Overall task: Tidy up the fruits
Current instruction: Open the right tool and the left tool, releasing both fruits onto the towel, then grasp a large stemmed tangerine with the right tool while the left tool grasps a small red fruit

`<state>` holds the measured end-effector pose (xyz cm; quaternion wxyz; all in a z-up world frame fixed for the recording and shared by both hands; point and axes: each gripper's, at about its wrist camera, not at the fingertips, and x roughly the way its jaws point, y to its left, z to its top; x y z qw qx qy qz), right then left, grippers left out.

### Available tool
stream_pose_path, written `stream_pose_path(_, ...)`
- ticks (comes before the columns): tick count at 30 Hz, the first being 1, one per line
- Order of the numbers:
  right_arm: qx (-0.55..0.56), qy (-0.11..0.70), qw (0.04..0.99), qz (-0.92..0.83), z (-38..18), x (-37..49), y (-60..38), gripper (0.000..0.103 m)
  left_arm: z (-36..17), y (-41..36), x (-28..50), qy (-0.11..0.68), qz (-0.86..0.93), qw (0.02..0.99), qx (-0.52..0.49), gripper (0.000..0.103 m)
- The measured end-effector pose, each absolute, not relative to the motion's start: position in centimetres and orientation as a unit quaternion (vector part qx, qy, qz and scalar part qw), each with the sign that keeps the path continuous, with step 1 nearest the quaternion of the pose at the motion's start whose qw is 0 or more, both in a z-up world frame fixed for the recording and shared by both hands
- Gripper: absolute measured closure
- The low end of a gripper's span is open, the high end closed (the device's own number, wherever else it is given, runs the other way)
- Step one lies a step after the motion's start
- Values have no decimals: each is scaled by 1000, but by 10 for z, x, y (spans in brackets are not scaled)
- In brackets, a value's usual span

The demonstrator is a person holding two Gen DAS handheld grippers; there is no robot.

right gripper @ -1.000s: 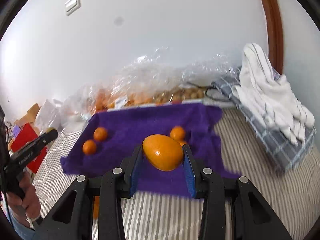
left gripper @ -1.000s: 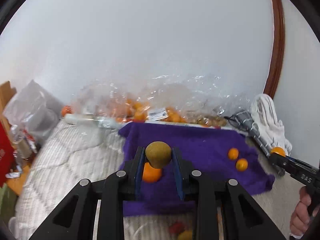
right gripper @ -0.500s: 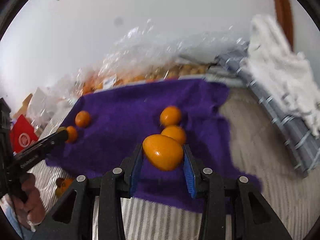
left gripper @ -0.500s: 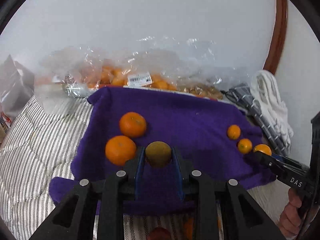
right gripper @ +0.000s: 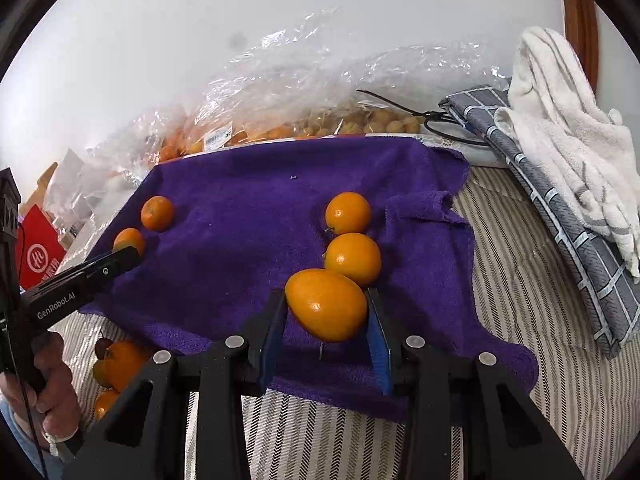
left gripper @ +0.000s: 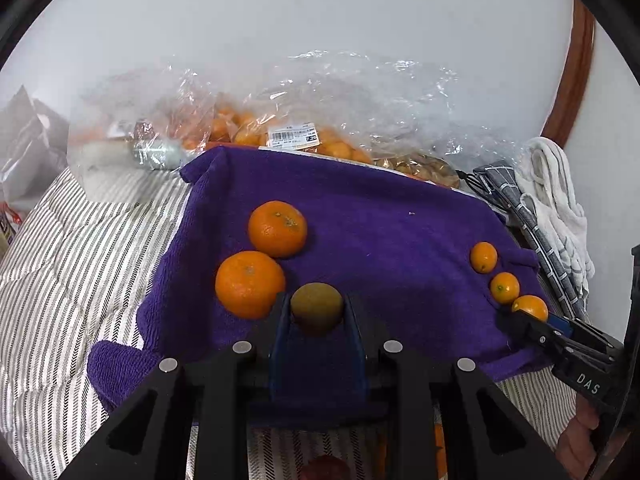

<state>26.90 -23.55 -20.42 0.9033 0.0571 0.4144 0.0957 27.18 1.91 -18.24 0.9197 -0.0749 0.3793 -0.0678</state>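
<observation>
A purple towel [left gripper: 400, 248] lies spread on striped bedding. My left gripper [left gripper: 316, 300] is shut on a round brown-green fruit [left gripper: 316, 314], low over the towel's near edge, just right of two mandarins [left gripper: 277, 229] [left gripper: 250, 283]. My right gripper [right gripper: 325, 296] is shut on an oval orange fruit [right gripper: 326, 312], right behind two small orange fruits [right gripper: 348, 213] [right gripper: 353, 258] that form a row on the towel [right gripper: 248, 216]. In the left wrist view the right gripper [left gripper: 516, 318] shows at the right edge. The left gripper [right gripper: 128, 254] shows at the left of the right wrist view.
Clear plastic bags of fruit [left gripper: 304, 136] line the wall behind the towel. A grey checked cloth [right gripper: 560, 216] and a white towel [right gripper: 568, 120] lie at the right. Loose fruits [right gripper: 116, 364] sit on the bedding at the front left, near a hand [right gripper: 48, 392]. A red box [right gripper: 38, 256] stands far left.
Both grippers have sunk toward the towel and tipped downward, each still holding its fruit. The mandarins and small orange fruits now look closer.
</observation>
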Motion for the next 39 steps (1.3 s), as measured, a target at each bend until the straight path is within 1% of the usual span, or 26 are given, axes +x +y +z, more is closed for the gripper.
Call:
stream_pose_path(5,50,405,909,88,-205,267,-234,64,-182,19,272,380,-72,919,-77,77)
stream_pose_path(8,60,401,908,101,-204,266,-235,61,-179,18,271,375,-78,920,-77,77)
stream_pose_path(9,62,399,909,100,-204,265,-236,59,-178,18,270,373,-79,921,-76,74)
stream_pose_path(10,63,396,911,98,-203,265,-236,53,-176,17,269,368,-80,923,-75,68)
stream_pose_path(11,66,393,912,98,-202,264,-237,49,-174,17,268,362,-82,926,-75,66)
stream_pose_path(12,68,391,913,98,-202,264,-238,48,-172,17,266,356,-83,928,-75,63)
stream_pose_path(13,71,389,913,97,-201,264,-239,48,-170,18,264,350,-84,930,-74,63)
stream_pose_path(22,68,397,913,67,-189,249,-226,47,-157,25,257,318,-71,942,-75,62)
stream_pose_path(26,11,398,914,72,-183,224,-199,47,-157,31,250,312,-69,944,-77,62)
stream_pose_path(30,-8,410,908,87,-181,203,-182,47,-155,44,238,305,-62,947,-79,62)
stream_pose_path(32,-3,413,906,93,-179,193,-178,47,-155,54,227,302,-53,948,-81,59)
stream_pose_path(35,27,419,901,105,-180,183,-176,47,-161,69,209,309,-51,946,-82,59)
stream_pose_path(39,47,424,895,131,-184,174,-165,47,-167,85,183,311,-46,948,-54,58)
